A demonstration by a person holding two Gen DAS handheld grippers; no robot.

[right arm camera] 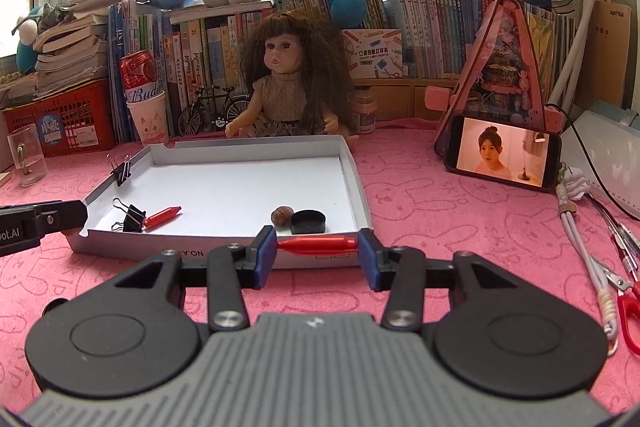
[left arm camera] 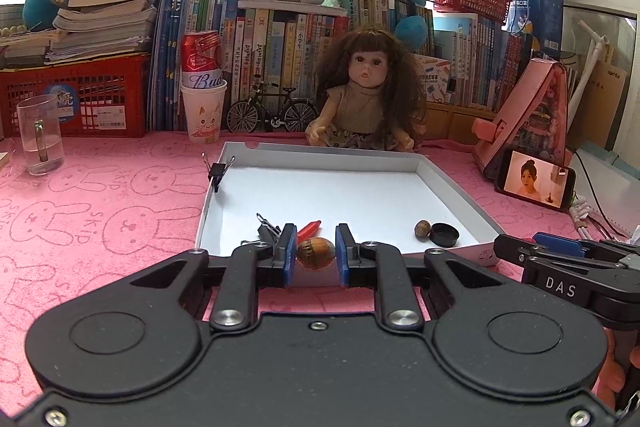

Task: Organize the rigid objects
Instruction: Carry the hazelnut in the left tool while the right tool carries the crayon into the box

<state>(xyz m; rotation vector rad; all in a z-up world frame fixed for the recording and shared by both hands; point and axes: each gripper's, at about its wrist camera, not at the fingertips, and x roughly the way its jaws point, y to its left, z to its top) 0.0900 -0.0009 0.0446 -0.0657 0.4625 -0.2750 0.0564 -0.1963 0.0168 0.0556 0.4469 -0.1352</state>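
Holding nut [left arm camera: 315, 253] in left tongs [left arm camera: 316, 254], crayon [right arm camera: 318, 245] endwise in right tongs [right arm camera: 317, 253]; I feared either slipping short of tray [left arm camera: 436, 169].

Shallow tray [right arm camera: 356, 187] on the tablecloth [right arm camera: 460, 211], doll [right arm camera: 286, 83] behind it, phone [right arm camera: 502, 153] to its right, binder clip [right arm camera: 122, 169] on its left wall, and inside: second clip [right arm camera: 132, 217] beside crayon [right arm camera: 162, 215] left, nut [right arm camera: 281, 215] touching cap [right arm camera: 308, 221] right.

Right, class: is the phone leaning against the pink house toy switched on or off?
On. The phone screen is lit and shows a person in a room; it stands propped against the pink house toy.
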